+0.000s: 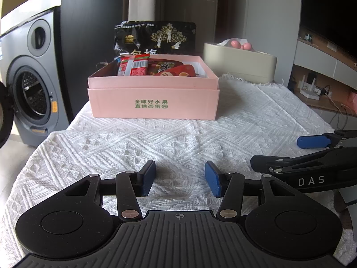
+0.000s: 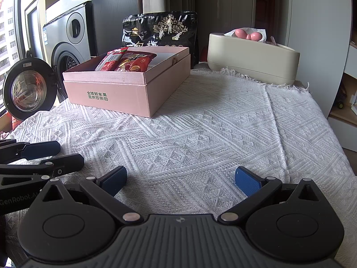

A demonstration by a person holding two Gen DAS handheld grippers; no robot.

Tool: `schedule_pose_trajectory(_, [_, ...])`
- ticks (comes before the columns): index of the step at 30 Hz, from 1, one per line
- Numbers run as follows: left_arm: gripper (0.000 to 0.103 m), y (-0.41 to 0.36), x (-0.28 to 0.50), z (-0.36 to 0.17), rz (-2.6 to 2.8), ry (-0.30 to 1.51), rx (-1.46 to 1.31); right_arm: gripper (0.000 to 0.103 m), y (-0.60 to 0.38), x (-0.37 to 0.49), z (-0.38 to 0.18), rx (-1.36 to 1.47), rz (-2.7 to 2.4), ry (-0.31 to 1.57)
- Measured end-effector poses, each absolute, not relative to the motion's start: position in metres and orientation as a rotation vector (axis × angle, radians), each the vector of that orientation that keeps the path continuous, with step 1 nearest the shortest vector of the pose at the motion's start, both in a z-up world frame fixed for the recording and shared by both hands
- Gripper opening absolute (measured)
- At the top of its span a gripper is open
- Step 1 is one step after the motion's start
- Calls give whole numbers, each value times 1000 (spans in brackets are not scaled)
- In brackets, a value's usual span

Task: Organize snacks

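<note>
**Both grippers hovering low, empty**

I am holding my left gripper [image 1: 180,178] and right gripper [image 2: 180,181] side by side over the white tablecloth [image 2: 212,129], jaws spread, gripping nothing. Ahead, the pink box [image 1: 154,105] is sitting open-topped, red snack packets [image 1: 136,67] lying inside it.

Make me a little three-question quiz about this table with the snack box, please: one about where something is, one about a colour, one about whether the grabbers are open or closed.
1. Where does the big black snack bag stand?
A. behind the pink box
B. inside the cream container
C. under the cloth

2. What colour is the printed text on the front of the pink box?
A. red
B. green
C. black

3. How are the left gripper and the right gripper?
A. both shut on snacks
B. one open, one shut
C. both open and empty

Answers: 1 A, its top rises beyond the box's far wall. 2 B, green characters show on the front. 3 C, only white cloth lies between each pair of blue pads.
</note>
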State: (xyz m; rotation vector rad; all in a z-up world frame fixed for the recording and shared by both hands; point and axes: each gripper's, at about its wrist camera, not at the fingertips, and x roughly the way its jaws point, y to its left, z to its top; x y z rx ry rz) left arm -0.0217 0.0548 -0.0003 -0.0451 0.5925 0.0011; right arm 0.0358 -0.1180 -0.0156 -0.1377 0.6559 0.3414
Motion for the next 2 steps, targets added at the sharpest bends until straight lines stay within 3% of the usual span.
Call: schedule_pose_trajectory(2, [53,55,-21,0,3,593,-50,103,-118,36,-16,-138,341,656])
